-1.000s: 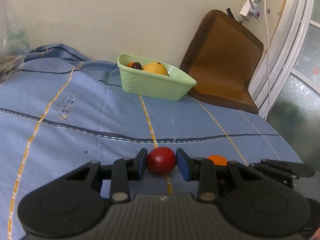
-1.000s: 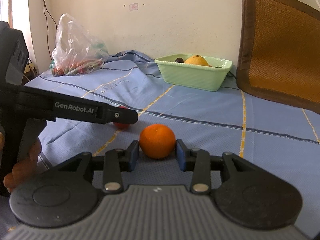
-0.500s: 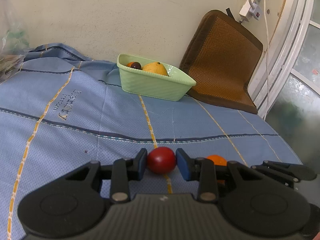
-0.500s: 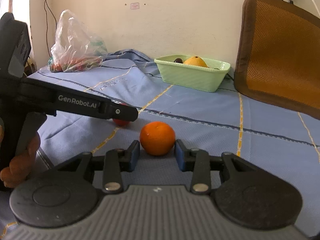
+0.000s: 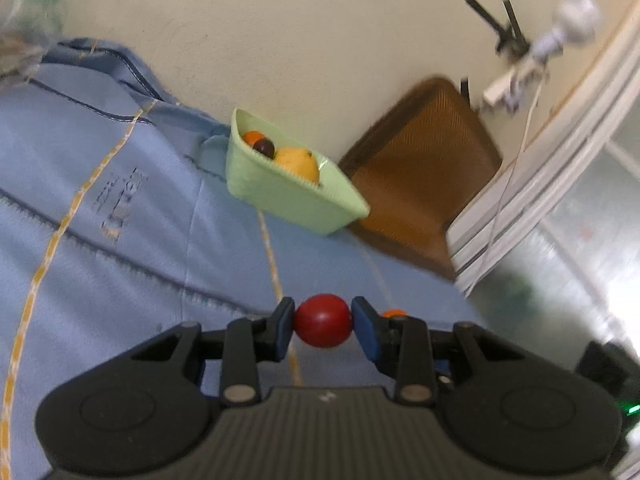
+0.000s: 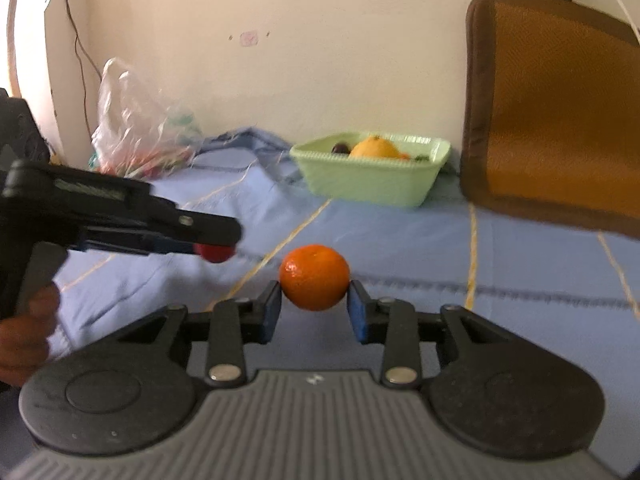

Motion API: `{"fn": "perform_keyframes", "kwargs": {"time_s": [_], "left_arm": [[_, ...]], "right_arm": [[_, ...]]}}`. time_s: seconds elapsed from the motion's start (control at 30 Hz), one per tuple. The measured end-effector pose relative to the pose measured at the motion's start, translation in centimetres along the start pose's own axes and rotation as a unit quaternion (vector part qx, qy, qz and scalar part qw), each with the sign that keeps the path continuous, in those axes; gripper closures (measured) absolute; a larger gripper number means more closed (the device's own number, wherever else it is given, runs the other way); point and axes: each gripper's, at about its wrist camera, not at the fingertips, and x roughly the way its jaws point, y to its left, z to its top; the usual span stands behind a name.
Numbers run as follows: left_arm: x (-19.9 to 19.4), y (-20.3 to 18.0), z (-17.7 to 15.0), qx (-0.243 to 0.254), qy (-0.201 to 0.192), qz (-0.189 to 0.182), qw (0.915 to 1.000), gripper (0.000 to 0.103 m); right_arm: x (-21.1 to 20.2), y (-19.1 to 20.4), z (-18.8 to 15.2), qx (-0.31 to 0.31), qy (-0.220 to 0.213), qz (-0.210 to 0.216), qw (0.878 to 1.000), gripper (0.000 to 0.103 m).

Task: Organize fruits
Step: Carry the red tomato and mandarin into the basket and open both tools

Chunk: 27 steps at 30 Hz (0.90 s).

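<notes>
Two tools are seen. The left tool (image 5: 323, 327) is clamped on one red fruit (image 5: 323, 326); the right tool (image 6: 314, 308) has one orange (image 6: 314, 277) pressed between its blue pads. One green basket (image 6: 372, 184) stands on the blue bedsheet (image 6: 520, 256) near the wall, and one yellow fruit (image 6: 374, 148), one dark fruit (image 6: 340, 147) and one small orange fruit (image 5: 253, 136) are counted inside. Compared with a second ago, the red fruit is lifted off the sheet, the left view is tilted, and the orange is gripped more tightly.
</notes>
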Motion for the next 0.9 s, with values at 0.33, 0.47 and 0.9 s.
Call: {"fn": "perform_keyframes", "kwargs": {"time_s": [0.33,0.47,0.9], "left_arm": [[4.2,-1.3,8.6,0.042,-0.023,0.019,0.9987,0.071],[8.2,-0.8,11.7,0.051,-0.018,0.050,0.9973,0.071],[13.5,-0.5,14.5,0.052,-0.016,0.084,0.9950,0.057]], "right_arm": [[4.2,-4.5,5.9,0.002,-0.056,-0.006,0.998,0.065],[7.5,-6.5,7.8,0.009,-0.051,-0.017,0.998,0.065],[11.4,-8.3,9.2,0.021,-0.069,-0.049,0.996,0.047]]}}
